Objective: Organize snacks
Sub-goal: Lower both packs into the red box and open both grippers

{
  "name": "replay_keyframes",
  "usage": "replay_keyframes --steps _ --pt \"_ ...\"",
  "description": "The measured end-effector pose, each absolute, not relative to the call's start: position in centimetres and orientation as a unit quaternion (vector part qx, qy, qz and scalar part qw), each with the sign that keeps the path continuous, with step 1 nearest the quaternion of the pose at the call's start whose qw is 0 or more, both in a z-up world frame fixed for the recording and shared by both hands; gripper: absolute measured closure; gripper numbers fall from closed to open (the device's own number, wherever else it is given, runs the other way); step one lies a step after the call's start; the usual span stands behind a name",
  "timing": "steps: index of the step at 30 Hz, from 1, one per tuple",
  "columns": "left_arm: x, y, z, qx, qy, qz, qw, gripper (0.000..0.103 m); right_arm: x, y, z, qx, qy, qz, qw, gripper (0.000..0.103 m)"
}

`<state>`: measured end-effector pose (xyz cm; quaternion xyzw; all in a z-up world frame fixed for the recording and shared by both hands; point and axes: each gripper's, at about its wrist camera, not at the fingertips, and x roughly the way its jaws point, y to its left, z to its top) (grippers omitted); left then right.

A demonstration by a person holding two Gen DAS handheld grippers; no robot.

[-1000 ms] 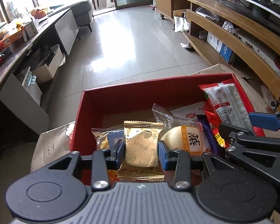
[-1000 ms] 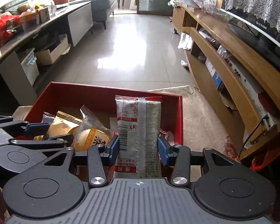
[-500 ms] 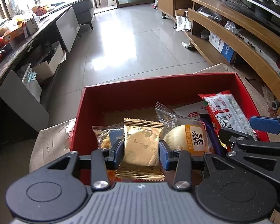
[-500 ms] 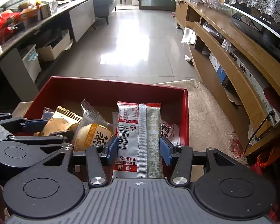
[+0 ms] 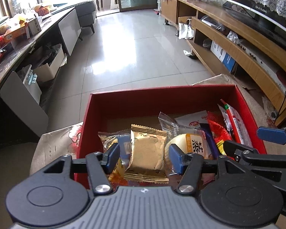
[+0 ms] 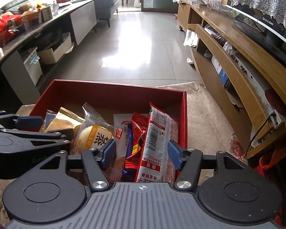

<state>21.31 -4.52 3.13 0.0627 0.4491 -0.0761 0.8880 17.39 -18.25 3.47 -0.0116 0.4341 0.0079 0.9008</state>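
A red box (image 5: pixel 162 103) (image 6: pixel 112 93) holds several snack packets. My left gripper (image 5: pixel 145 155) is open over its near left part; a gold packet (image 5: pixel 146 148) lies loose between the pads, touching neither. My right gripper (image 6: pixel 141 152) is open over the near right part; a red-and-white long packet (image 6: pixel 156 143) leans on the pile between its pads. A yellow-labelled bun packet (image 5: pixel 192 143) (image 6: pixel 95 137) lies in the middle of the box.
The box stands on a beige patterned cloth (image 6: pixel 206 118). A wooden TV cabinet (image 6: pixel 238 53) runs along the right. A dark cluttered counter (image 5: pixel 19 38) runs along the left. Tiled floor (image 5: pixel 133 47) lies beyond the box.
Both grippers opened and let go of their packets. The gold packet and the long red-and-white packet dropped onto the pile in the box.
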Motion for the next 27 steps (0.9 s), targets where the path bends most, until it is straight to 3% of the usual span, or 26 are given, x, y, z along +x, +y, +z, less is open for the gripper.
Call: replay_keyframes --steps 4,27 --pt "20.8 -4.2 3.4 0.059 0.447 -0.075 0.889 0.042 16.9 -18.3 3.9 -0.011 0.429 0.008 0.903 0.035" --pt "14.8 -2.0 3.9 0.042 0.451 -0.084 0.887 0.041 11.2 -18.8 4.0 0.007 0.438 0.001 0.899 0.031"
